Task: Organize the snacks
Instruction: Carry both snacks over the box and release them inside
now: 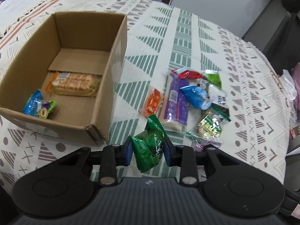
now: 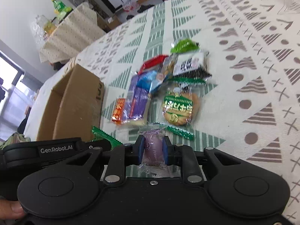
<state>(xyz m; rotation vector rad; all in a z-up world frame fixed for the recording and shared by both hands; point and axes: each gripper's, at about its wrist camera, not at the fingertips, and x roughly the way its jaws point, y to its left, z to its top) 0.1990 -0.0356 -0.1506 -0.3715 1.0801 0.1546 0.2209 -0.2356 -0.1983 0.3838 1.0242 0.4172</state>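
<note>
My left gripper (image 1: 148, 150) is shut on a green foil snack packet (image 1: 150, 146), held just above the cloth beside the near right corner of an open cardboard box (image 1: 105, 86). Inside the box lie a wrapped bread roll (image 1: 75, 84) and a small blue-and-green snack (image 1: 40, 106). My right gripper (image 2: 154, 151) is shut on a small purple candy in clear wrap (image 2: 152, 146). Ahead of it lies the snack pile: a round cracker pack (image 2: 178, 106), a purple pack (image 2: 137, 101), an orange pack (image 2: 118, 109), and blue, red and green packets behind.
A patterned tablecloth (image 1: 187, 37) covers the table. The left gripper's black body (image 2: 56, 148) sits close at the left in the right wrist view, a thumb (image 2: 11, 210) below it. Shoes and a bottle lie on the floor beyond the table's far edge; a side table stands at the back.
</note>
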